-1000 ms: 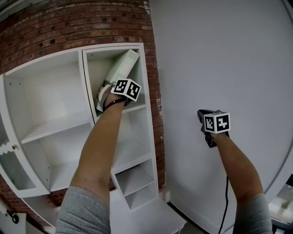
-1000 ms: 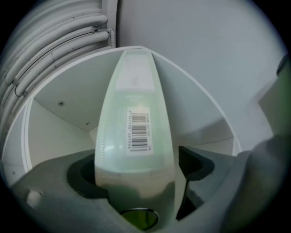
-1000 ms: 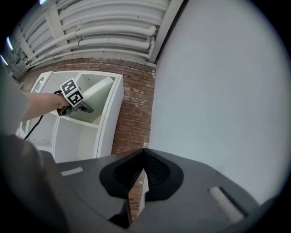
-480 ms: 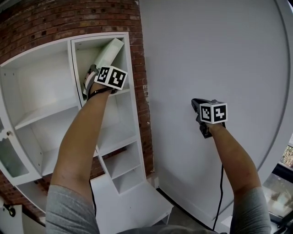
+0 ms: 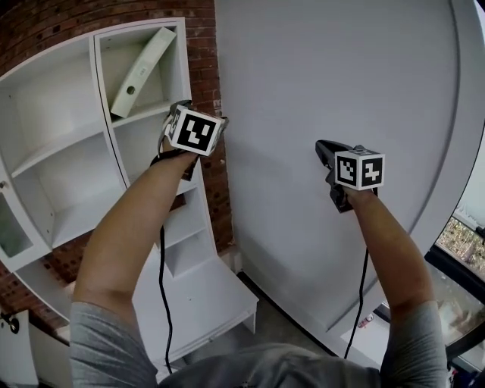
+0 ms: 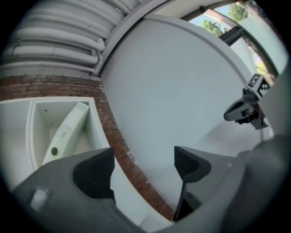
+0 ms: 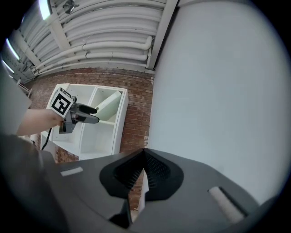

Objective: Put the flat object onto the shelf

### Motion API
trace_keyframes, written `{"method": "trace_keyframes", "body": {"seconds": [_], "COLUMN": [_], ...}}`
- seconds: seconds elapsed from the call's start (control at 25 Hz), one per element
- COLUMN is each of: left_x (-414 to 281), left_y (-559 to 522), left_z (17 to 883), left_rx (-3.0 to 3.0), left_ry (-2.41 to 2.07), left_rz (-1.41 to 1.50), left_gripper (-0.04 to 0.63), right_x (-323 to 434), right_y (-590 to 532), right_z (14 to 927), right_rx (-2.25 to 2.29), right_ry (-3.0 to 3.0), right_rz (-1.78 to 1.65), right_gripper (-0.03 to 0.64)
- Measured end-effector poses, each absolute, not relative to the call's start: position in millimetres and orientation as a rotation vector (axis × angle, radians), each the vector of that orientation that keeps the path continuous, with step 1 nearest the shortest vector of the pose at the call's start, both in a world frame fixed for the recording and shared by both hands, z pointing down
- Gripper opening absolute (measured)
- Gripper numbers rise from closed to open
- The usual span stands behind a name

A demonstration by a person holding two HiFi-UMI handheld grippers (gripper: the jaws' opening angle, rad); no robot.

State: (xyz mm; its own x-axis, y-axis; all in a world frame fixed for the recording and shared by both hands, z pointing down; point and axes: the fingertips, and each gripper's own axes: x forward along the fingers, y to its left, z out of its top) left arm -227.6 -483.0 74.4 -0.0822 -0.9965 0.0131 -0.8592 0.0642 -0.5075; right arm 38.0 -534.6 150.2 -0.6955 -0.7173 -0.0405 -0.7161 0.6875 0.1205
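Over to the room: a white shelf unit (image 5: 53,151) stands against a red brick wall (image 5: 76,19), and beside it a plain pale grey wall (image 5: 318,76) curves off to the right. Ribbed ducts and pipes (image 7: 104,45) run along the ceiling, and a window (image 5: 466,235) shows at the far right edge. A black cable (image 5: 161,288) hangs below the person's left arm.

And there's the flat object (image 5: 142,70), a white slab with a dark round spot, up in the unit's top right compartment. It's tilted, with its lower end on the shelf board at the left and its upper end leaning towards the compartment's right wall.

The left gripper (image 6: 143,161) is out in front of the unit, just below that compartment. Its jaws are spread but closing, and there's nothing between them but brick and grey wall behind. The flat object sits up and to the left of the left jaw, clear of both pads, touching neither.

The right gripper (image 7: 143,170) is held out before the grey wall, well apart from the shelf, with its jaws pressed together on nothing.
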Motion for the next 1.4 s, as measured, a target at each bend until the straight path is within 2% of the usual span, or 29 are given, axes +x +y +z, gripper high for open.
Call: {"method": "trace_keyframes", "body": {"seconds": [0.32,0.6,0.88,1.24,1.4], "left_x": [-104.5,-48.7,-22.6,-26.3,-29.3], "left_y": [-465.8,-438.3,-409.8,-385.6,-368.8], "left_z": [202.9,325.5,427.1,516.0,547.2], "left_rx": [-2.289,-2.61,-2.872,-3.034,-3.114], "left_ry": [1.716,1.511,1.265,1.171,1.185], "left_rz": [-0.435,-0.286,-0.153,-0.116,-0.083], "left_gripper": [0.36,0.242,0.147,0.014,0.002], "right_x": [103.5,137.5,141.8,138.3,129.3], "right_y": [-486.7,-451.0,-427.6,-401.4,-384.0], "right_z": [218.3,300.3,389.4,488.1,528.7], "right_rx": [1.212,1.236,1.272,1.283,1.245], "right_ry": [-2.889,-2.857,-2.79,-2.761,-2.742], "right_rz": [-0.08,-0.008,0.076,0.25,0.3], "right_gripper": [0.009,0.009,0.009,0.009,0.009]}}
